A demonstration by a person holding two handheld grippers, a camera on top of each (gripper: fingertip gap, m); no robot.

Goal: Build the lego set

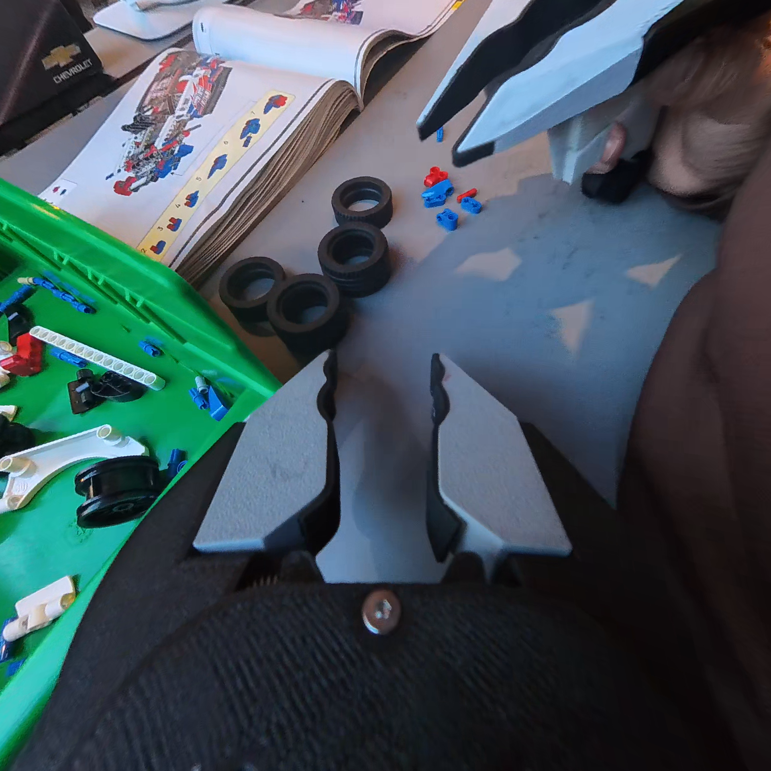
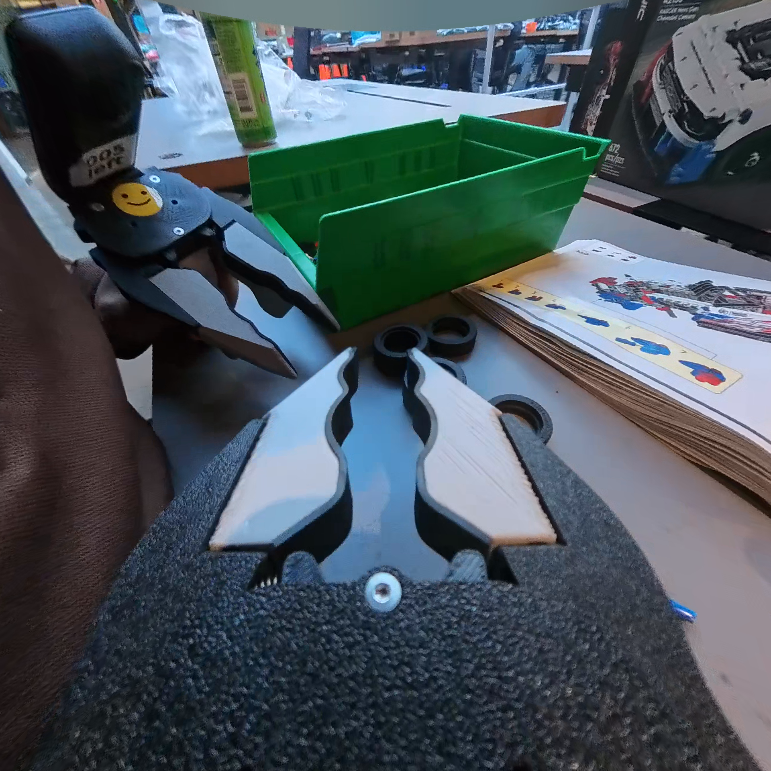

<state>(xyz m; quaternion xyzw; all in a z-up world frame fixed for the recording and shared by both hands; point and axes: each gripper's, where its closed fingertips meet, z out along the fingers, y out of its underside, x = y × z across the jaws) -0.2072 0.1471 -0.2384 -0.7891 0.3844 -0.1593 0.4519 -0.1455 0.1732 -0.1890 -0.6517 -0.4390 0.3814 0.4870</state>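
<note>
Several black tyres lie on the grey table just ahead of my left gripper, which is open and empty. A small cluster of red and blue pieces lies beyond the tyres. My right gripper is open and empty, with its tips just short of the tyres. It also shows in the left wrist view above a small blue pin. The left gripper shows at the left of the right wrist view, low over the table.
A green bin with loose white, black, blue and red parts stands at the left, and also shows in the right wrist view. An open instruction booklet lies beside the tyres. The set's box and a green can stand behind. A brown sleeve is close by. Some 9 cm of space lies between my two pairs of fingers.
</note>
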